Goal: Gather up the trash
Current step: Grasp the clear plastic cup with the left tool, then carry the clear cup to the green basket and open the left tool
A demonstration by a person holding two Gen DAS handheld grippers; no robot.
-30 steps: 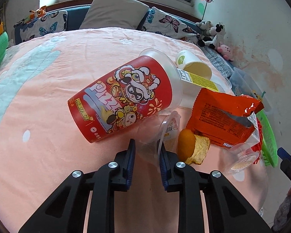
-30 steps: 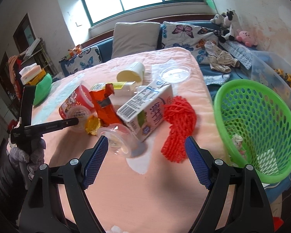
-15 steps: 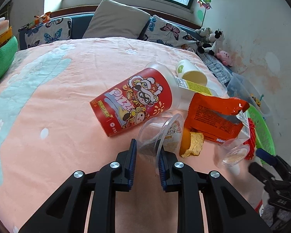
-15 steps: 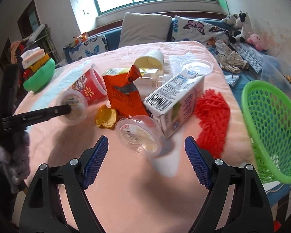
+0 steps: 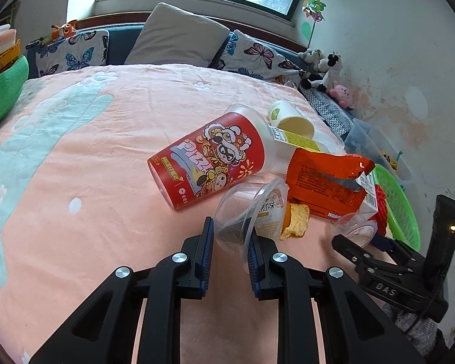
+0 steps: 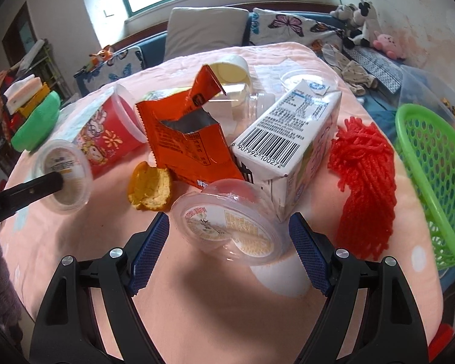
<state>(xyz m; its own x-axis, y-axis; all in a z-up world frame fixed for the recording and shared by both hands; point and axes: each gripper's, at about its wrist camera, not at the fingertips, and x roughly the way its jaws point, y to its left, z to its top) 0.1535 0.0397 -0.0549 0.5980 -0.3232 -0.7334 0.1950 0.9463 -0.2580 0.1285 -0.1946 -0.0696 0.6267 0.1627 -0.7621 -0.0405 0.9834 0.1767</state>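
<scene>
Trash lies on a pink bedspread (image 5: pixel 91 182). My left gripper (image 5: pixel 227 236) is shut on a clear plastic jelly cup (image 5: pixel 245 212), held just above the bed; the cup also shows in the right wrist view (image 6: pixel 63 176). My right gripper (image 6: pixel 227 239) is open, its jaws on either side of a second clear jelly cup (image 6: pixel 230 224) lying on the bed. Behind it stand a milk carton (image 6: pixel 288 145), a torn orange snack bag (image 6: pixel 185 142), a red pizza cup (image 5: pixel 209 163) and an orange peel (image 6: pixel 150 186).
A green mesh basket (image 6: pixel 433 176) stands at the right off the bed edge. A red net (image 6: pixel 367 176) lies between carton and basket. A paper cup (image 5: pixel 291 118) and clear lid (image 6: pixel 303 75) lie farther back. Pillows and plush toys line the headboard.
My left gripper has lifted and drawn back with the jelly cup. My right gripper has moved forward and left, so the second jelly cup now sits between its open jaws.
</scene>
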